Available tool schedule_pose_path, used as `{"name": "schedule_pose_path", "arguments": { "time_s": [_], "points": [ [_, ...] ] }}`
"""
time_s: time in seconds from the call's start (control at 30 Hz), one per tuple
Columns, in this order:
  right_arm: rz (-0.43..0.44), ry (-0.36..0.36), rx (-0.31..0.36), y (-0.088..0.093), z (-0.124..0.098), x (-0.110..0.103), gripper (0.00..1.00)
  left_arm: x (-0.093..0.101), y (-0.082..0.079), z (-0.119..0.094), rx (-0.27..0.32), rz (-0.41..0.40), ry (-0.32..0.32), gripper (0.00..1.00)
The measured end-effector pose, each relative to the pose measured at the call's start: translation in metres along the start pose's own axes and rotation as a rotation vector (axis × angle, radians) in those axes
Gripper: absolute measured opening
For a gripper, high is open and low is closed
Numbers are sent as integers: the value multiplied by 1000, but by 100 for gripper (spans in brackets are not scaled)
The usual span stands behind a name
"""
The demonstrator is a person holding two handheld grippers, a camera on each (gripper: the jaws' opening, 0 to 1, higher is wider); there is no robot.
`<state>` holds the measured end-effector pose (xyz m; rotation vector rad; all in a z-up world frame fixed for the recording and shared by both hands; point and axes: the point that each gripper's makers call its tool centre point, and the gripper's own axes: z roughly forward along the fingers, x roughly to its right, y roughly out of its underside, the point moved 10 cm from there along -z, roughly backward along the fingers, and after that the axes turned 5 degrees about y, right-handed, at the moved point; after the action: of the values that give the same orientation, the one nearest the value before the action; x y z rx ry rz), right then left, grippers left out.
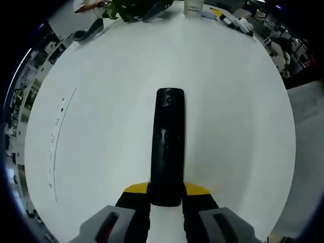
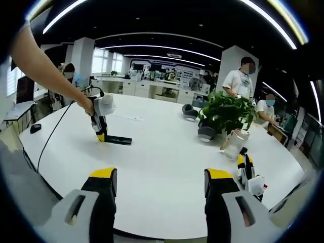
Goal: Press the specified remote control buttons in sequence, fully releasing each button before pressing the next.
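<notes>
Left gripper [image 1: 166, 202] clamps the near end of the black remote [image 1: 168, 144], flat on the white desk [image 1: 101, 101]. Right gripper [image 2: 160, 190] hangs wide open near the desk's edge, well apart from the remote.

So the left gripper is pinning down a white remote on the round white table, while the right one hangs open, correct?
Not quite: the remote is black, not white, as the left gripper view shows. The rest holds: the left gripper clamps its near end on the round white table, and the right gripper hangs open.
</notes>
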<state>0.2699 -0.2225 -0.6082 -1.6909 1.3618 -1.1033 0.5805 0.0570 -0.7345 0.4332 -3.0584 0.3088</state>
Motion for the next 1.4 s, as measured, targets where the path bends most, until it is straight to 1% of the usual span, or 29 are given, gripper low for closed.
{"name": "schedule_pose_path", "arguments": {
  "time_s": [0.1, 0.2, 0.37, 0.57, 0.63, 1.13, 1.3, 1.4],
  "points": [
    [4, 2, 6, 0, -1, 0, 73, 4, 1, 1, -8, 18, -1, 23],
    [7, 3, 13, -1, -1, 1, 73, 8, 2, 2, -16, 18, 1, 23],
    [12, 8, 22, -2, -2, 2, 73, 17, 6, 2, -13, 4, -4, 23],
    [13, 5, 30, -2, -2, 1, 73, 31, 10, 2, -10, 20, -5, 23],
    [13, 4, 33, -2, -3, 1, 73, 37, 12, 3, -16, 23, -2, 23],
    [20, 0, 45, -4, -4, 1, 73, 59, 15, 3, -48, 31, 1, 23],
    [20, -3, 48, -4, -4, 1, 73, 66, 18, 3, -42, 27, 1, 23],
    [20, -6, 49, -4, -4, 1, 73, 73, 20, 1, -38, 27, 2, 23]
  ]
}}
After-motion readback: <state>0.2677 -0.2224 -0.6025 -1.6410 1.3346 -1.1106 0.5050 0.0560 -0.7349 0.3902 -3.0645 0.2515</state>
